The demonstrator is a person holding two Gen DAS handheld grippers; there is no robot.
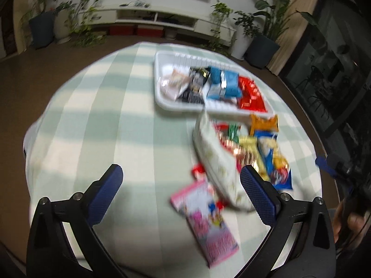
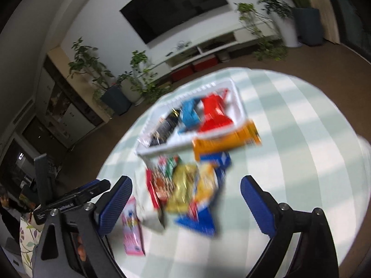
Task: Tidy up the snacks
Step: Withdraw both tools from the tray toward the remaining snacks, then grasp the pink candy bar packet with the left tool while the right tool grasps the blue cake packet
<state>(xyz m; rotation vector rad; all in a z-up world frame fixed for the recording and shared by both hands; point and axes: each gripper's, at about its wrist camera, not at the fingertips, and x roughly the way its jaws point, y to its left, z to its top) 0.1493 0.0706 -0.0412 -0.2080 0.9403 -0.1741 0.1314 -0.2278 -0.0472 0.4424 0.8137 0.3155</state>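
Both claws [image 1: 180, 185] [image 2: 185, 194] wide, seemingly empty

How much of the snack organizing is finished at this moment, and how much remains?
Done: the white basket already holds a few packets, among them a blue packet and a red packet. In hand: nothing; the left gripper and right gripper are both open and empty. Left: a pile of snacks and a pink packet lie on the table beside the basket.

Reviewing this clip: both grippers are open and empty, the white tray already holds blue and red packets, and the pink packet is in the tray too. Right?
Not quite. The pink packet lies on the tablecloth, outside the white tray, as the left wrist view shows. The rest stands.
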